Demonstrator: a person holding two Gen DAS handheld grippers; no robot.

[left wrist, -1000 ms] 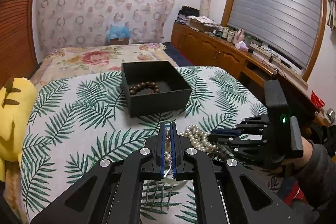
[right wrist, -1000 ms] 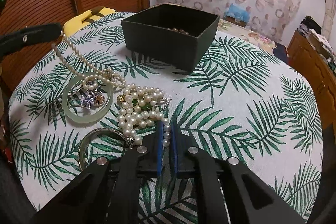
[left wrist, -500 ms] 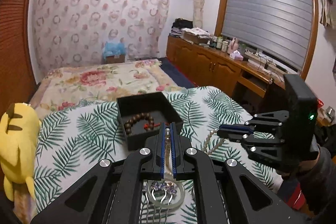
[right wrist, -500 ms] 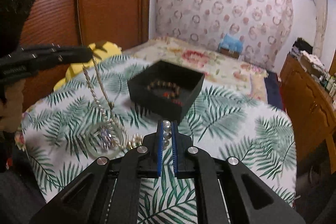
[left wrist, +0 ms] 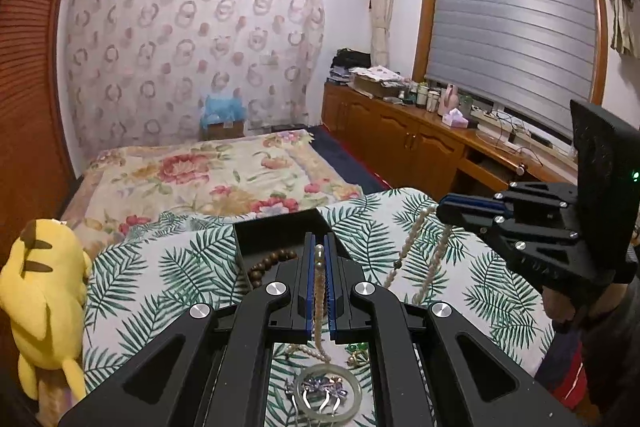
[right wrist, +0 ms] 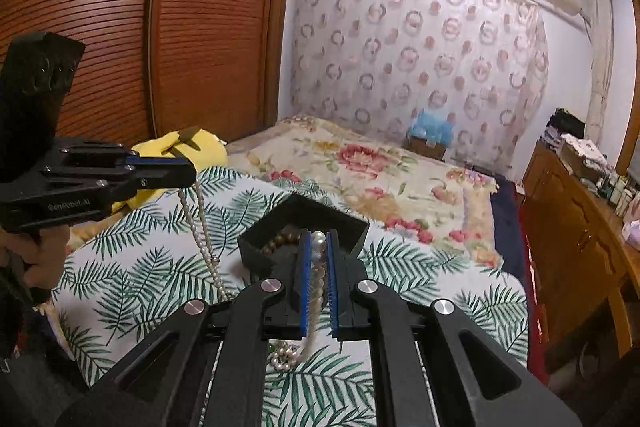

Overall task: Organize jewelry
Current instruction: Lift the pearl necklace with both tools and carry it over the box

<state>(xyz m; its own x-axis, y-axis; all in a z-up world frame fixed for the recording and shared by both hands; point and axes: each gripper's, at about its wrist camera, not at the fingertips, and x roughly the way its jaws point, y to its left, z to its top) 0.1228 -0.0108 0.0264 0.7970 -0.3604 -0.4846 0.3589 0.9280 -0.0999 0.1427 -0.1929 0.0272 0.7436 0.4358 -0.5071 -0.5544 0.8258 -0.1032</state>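
Plainly, pale lettering, roughly "GenRobot.AI" though partly blurred, runs along the left tongs (right wrist: 188, 175) at the left edge of the right wrist view. They are clenched on a thin pearl strand (right wrist: 204, 227) that hangs slack and beaded towards the leaf-print table (right wrist: 132, 267). At centre, the matte black box (right wrist: 344, 223) holds brown wooden beads (right wrist: 286, 239), half hidden. The right tongs (right wrist: 319, 247) pinch larger glossy pearls (right wrist: 319, 239). In the left wrist view, low in the frame, a smooth pale-green bangle (left wrist: 352, 401) lies cut off.

A yellow plush toy (left wrist: 42, 303) lies beside the leaf-print cloth (left wrist: 160, 291), the floral bedspread (left wrist: 208, 175) behind.
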